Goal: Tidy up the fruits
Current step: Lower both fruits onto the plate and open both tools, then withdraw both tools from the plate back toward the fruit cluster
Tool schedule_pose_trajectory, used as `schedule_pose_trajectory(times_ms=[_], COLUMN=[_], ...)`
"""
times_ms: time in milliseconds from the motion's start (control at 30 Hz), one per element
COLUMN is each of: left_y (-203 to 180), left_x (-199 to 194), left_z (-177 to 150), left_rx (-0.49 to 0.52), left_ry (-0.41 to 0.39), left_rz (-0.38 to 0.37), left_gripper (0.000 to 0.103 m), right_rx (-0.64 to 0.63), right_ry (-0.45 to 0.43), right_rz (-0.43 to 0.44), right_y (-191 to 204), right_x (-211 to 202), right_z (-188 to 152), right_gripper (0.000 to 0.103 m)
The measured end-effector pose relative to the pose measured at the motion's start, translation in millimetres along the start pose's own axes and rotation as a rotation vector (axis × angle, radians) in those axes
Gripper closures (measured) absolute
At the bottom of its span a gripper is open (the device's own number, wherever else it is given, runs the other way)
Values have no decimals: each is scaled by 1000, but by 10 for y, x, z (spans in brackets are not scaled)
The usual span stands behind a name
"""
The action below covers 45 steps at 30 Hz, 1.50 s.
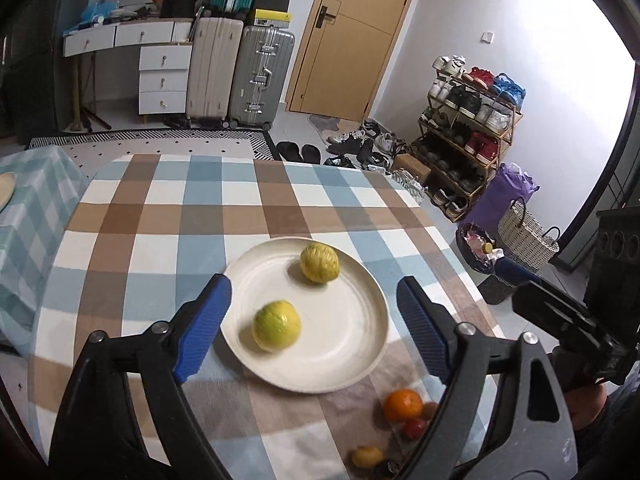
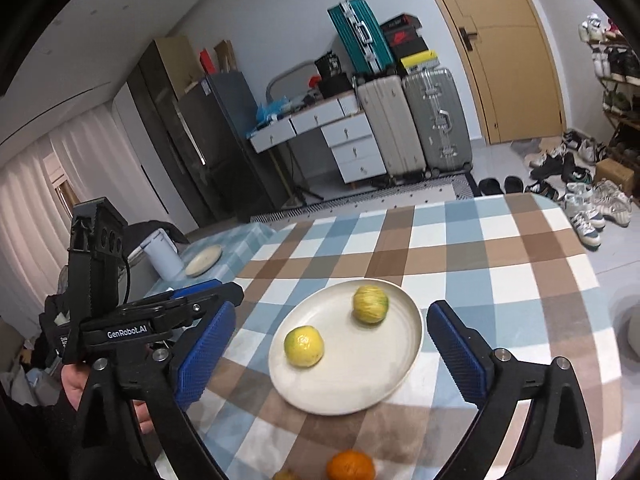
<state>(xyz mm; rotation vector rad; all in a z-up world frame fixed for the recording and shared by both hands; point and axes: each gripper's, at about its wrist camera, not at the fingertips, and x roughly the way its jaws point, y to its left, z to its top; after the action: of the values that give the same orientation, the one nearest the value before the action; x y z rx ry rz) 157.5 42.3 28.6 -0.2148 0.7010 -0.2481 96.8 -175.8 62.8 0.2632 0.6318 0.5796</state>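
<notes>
Checked cloth covers the bench. I hold both jaws open and empty: plate with two green-yellow fruits lies between them; orange waits behind, unsorted.

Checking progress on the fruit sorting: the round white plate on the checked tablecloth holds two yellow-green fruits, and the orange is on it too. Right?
Not quite. The round white plate does hold two yellow-green fruits, but the orange lies off it, on the checked tablecloth nearer the camera. The left wrist view shows this.
</notes>
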Motion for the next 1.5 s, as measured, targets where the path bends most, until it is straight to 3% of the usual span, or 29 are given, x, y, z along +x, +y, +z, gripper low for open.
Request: schedule_pose_trajectory(times_ms=[133, 600, 767, 1033, 1500], left_y=[-158, -163, -75, 19, -20], left_x=[-303, -972, -966, -592, -317], left_z=[-186, -961, -1313, -1760, -2073], left_rx=[17, -13, -27, -64, -35], left_ry=[-35, -49, -6, 150, 241], left_rz=[15, 42, 57, 52, 50], left_gripper=[1, 1, 1, 1, 1], right_rx=[-16, -69, -68, -30, -9], right_ry=[-44, -108, -80, -2, 41], right_rz=[-13, -6, -29, -54, -74], right_y=[119, 517, 540, 425, 324], right_x=[-303, -788, -809, -780, -784], right_z=[-123, -618, -886, -1230, -1461], right_gripper=[1, 0, 0, 0, 0])
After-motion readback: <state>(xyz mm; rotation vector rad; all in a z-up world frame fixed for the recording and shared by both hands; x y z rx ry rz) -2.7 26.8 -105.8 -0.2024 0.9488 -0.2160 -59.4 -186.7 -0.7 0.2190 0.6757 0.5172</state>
